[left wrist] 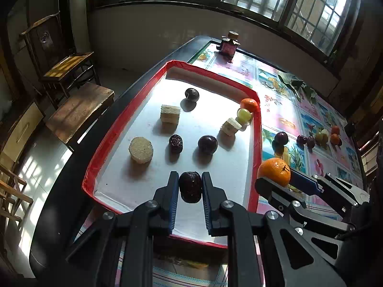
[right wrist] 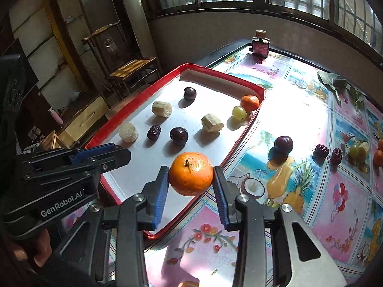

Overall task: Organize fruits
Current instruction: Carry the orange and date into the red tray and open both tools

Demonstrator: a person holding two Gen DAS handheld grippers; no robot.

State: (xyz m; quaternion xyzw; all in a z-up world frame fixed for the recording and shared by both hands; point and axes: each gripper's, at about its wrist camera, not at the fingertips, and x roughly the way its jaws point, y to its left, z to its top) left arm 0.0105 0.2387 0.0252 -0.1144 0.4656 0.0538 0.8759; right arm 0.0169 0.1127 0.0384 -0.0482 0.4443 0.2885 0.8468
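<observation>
My left gripper point(left wrist: 190, 179) is shut on a dark red date point(left wrist: 190, 187) above the near end of the red-rimmed white tray point(left wrist: 103, 148). My right gripper point(right wrist: 190, 173) is shut on an orange mandarin point(right wrist: 191, 173) above the tray's right rim point(right wrist: 241, 134); it also shows in the left wrist view point(left wrist: 274, 171). In the tray lie two dark plums point(left wrist: 207, 144) point(left wrist: 192, 94), a date point(left wrist: 176, 143), a small mandarin point(left wrist: 249, 104), a green grape point(left wrist: 244, 115) and three pale cut chunks point(left wrist: 141, 150).
On the patterned tablecloth right of the tray lie a plum point(right wrist: 283, 144), two dates point(right wrist: 321, 151), grapes point(right wrist: 354, 150) and small mandarins point(right wrist: 378, 155). A dark bottle point(right wrist: 260, 44) stands at the far end. Green leaves point(right wrist: 335, 81) lie far right. Wooden chairs point(left wrist: 69, 69) stand left of the table.
</observation>
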